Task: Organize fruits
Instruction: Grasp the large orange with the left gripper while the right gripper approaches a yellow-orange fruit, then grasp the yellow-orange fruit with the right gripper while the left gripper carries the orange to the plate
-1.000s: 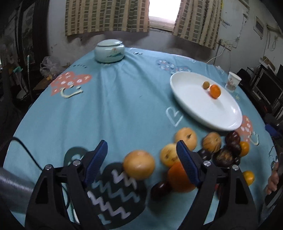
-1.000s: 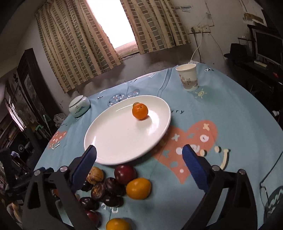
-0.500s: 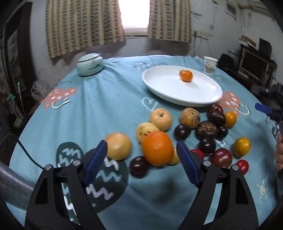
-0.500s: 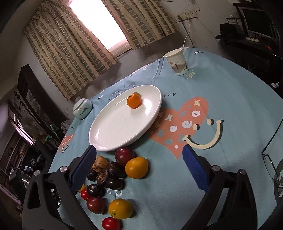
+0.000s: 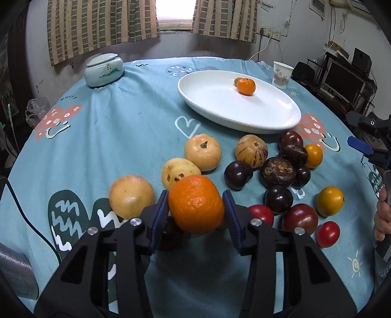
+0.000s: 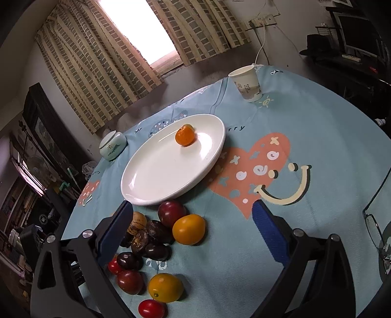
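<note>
Orange (image 5: 196, 204): we gripped it between our left gripper (image 5: 196, 215) fingers.
Right gripper (image 6: 193, 234): we held it spread, empty.
Plate (image 6: 146, 181): far, holding a tangerine (image 6: 185, 136).

Bare white plate (image 5: 244, 107) beyond a tangerine (image 5: 246, 86) lies open; clustered plums (image 5: 237, 175) and pears (image 5: 203, 152) crowd the tablecloth (image 5: 127, 127) before it.

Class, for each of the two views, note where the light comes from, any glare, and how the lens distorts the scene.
Left wrist view: the window is blown out white, the table edge bows into a curve, and the corners go black. Right wrist view: the window is overexposed, its light glares off the white plate, and the curtains lean and bend.
</note>
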Motion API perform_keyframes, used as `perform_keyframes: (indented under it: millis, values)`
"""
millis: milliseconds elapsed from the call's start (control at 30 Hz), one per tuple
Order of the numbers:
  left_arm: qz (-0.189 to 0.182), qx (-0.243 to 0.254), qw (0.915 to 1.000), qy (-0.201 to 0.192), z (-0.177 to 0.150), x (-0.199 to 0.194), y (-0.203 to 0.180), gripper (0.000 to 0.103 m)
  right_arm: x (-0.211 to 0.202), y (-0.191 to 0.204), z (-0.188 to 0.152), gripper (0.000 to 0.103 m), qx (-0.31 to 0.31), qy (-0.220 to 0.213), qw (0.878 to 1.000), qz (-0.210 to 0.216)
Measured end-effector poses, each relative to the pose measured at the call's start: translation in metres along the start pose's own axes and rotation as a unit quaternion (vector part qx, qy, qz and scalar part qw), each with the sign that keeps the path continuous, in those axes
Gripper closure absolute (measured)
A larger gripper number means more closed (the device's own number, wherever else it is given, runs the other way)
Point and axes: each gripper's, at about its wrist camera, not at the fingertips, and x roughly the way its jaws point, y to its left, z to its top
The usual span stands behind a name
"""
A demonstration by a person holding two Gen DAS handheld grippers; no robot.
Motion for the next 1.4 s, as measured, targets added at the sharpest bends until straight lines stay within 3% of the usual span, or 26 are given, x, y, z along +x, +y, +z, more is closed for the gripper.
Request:
perform_keyframes:
  millis: [233,367,500,567,667,967,1100,1233,1400]
  values:
    - [0.008,-0.002,0.9998,-0.018,-0.002,-0.010,0.001,0.059,0.025,0.028,-0.016,0.005,-0.091,0.047,0.994,-0.027]
    - [0.009,-0.013,0.9996,-0.023,-0.002,-0.014,0.006,0.059,0.045,0.033,-0.025,0.035,-0.117,0.084,0.989,-0.037]
    - [0.004,-0.014,0.9996,-0.024,-0.002,-0.016,0.006,0.059,0.053,0.022,-0.026,0.041,-0.106,0.101,0.988,-0.044]
    - [0.003,-0.014,0.9996,-0.023,-0.002,-0.015,0.006,0.059,0.054,0.019,-0.026,0.052,-0.100,0.105,0.989,-0.041]
    - [0.003,-0.013,0.9998,-0.017,-0.002,-0.013,0.006,0.059,0.061,0.017,-0.029,0.055,-0.093,0.118,0.988,-0.036]
    - [0.002,0.000,1.0000,-0.001,-0.003,-0.003,0.000,0.059,0.068,0.026,-0.029,0.060,-0.122,0.109,0.986,-0.044]
    - [0.000,-0.001,1.0000,-0.004,-0.003,-0.003,0.000,0.059,0.063,0.021,-0.026,0.060,-0.106,0.111,0.988,-0.032]
    - [0.002,-0.010,0.9996,-0.027,0.009,-0.016,0.000,0.060,0.034,0.018,-0.010,0.060,-0.079,0.057,0.995,-0.018]
    - [0.002,-0.015,0.9982,-0.058,0.067,-0.028,-0.016,0.059,0.004,0.038,0.039,0.060,-0.077,-0.014,0.997,-0.001]
